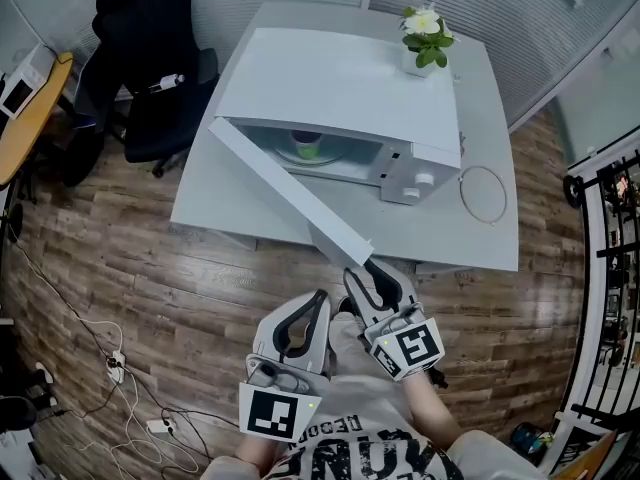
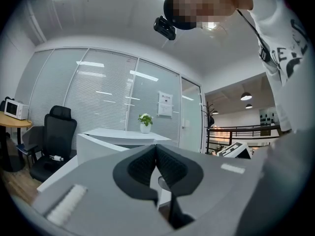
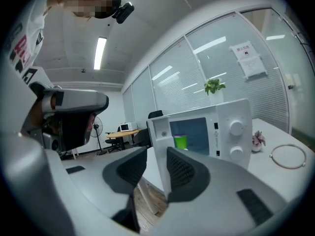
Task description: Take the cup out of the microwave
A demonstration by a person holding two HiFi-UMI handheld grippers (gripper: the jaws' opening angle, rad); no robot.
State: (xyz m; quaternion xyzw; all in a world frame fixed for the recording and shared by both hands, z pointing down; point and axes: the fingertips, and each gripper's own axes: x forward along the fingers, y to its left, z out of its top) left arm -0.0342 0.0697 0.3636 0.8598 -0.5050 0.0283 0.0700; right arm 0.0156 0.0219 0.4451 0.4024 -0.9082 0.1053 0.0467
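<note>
Inside the microwave [image 1: 340, 88] stands a green cup [image 1: 307, 146]; right gripper [image 1: 364, 270] clamps its door [image 1: 280, 193], left gripper [image 1: 321, 298] closed.

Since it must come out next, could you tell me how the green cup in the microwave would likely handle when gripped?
The green cup looks small and plain, so it is probably light and stiff. It stands upright on the turntable, so a sideways nudge might slide or tip it. Its contents cannot be seen.
</note>
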